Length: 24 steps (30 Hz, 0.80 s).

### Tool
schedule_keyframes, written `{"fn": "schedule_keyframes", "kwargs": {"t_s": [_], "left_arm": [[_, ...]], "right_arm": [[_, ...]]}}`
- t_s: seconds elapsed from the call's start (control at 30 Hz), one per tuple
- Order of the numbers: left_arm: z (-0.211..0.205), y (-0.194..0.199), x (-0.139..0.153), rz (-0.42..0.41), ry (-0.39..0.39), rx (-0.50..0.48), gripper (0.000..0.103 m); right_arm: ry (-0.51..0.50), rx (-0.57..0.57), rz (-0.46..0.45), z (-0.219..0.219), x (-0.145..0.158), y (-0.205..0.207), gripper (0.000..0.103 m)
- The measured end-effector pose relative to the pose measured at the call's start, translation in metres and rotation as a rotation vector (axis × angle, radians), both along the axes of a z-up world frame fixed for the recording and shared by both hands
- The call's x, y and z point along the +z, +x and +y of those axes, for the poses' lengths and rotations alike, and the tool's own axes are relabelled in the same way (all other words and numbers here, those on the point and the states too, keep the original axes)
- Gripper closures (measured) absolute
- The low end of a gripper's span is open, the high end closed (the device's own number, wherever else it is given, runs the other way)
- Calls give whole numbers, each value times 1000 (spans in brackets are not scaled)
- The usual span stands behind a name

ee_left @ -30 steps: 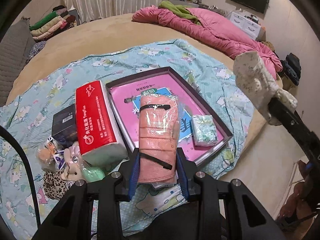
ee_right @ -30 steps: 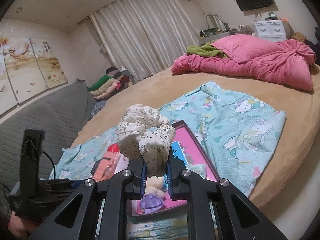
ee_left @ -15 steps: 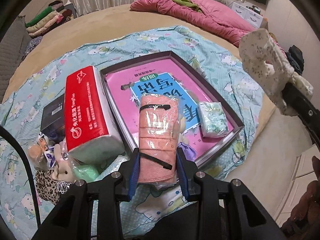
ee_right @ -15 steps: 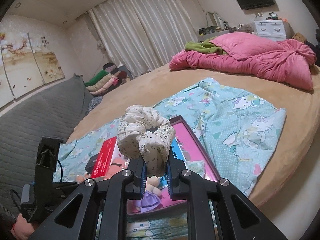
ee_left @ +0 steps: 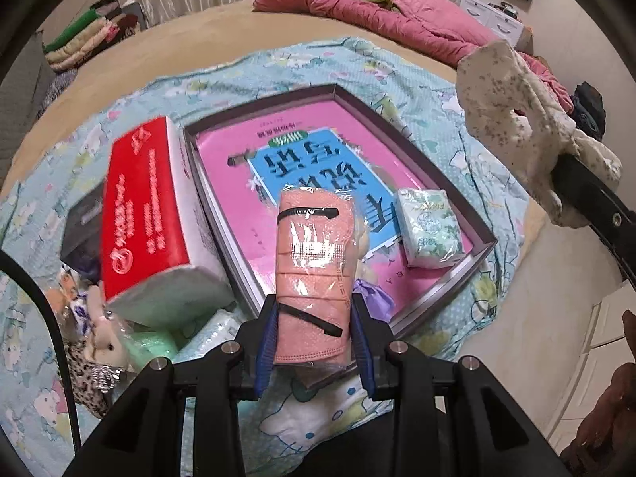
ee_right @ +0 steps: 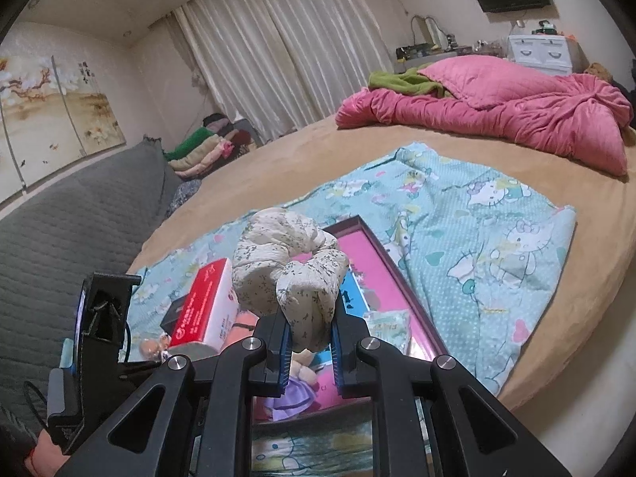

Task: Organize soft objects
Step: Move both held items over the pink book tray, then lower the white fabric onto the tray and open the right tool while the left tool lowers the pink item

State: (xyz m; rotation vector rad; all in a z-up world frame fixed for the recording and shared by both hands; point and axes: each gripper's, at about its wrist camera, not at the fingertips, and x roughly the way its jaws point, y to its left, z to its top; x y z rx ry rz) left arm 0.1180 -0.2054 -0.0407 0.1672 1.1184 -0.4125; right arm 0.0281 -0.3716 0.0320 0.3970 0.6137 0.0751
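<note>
The left gripper (ee_left: 314, 342) is clamping the lower end of a salmon-pink folded cloth sealed in clear plastic wrap (ee_left: 314, 274), its blue-padded fingers (ee_left: 265, 342) pressing in on both sides so that the bundle is standing up between them, hanging over the near edge of a shallow dark-rimmed box with a pink and blue printed bottom (ee_left: 483, 244). The right gripper (ee_right: 309, 342) is pinching a scrunched cream fabric piece with small dark flecks (ee_right: 286, 266), its fingers drawn tight on the lower fold while the rest is bulging above them; in the left wrist view the same fabric (ee_left: 512, 119) is showing at the right, well above the box. Inside the box a small green-and-white tissue pack (ee_left: 427, 228) is lying near the right wall, and a little doll in a purple dress (ee_right: 296, 389) is lying at the near edge. Just left of the box a red and white tissue package (ee_left: 147, 214) is resting tilted, beside a black box (ee_left: 81, 222) and some small plush toys (ee_left: 99, 342), all sitting on a light blue cartoon-print sheet (ee_right: 477, 246) spread over a tan round bed (ee_right: 302, 151).
</note>
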Motion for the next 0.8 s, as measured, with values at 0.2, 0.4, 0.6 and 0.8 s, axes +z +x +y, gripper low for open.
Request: {"fn": "schedule_keyframes", "kwargs": {"t_s": [0.2,0.4,0.6,0.8], "left_arm": [[-1,3,-12,8,16,0,68],[-6,4,-20,21,16,-17,68],[-6,7,-25,31,-6,-18,68],[-8,9,-27,45,-35,-28,68]], "right_arm": [[-9,-4,38,-2,-14,7,87],[-19,-2,65,-1,-26,13,87],[-35,15,95,5,-37,20,87],[-16,45,125,8,-46,27,87]]}}
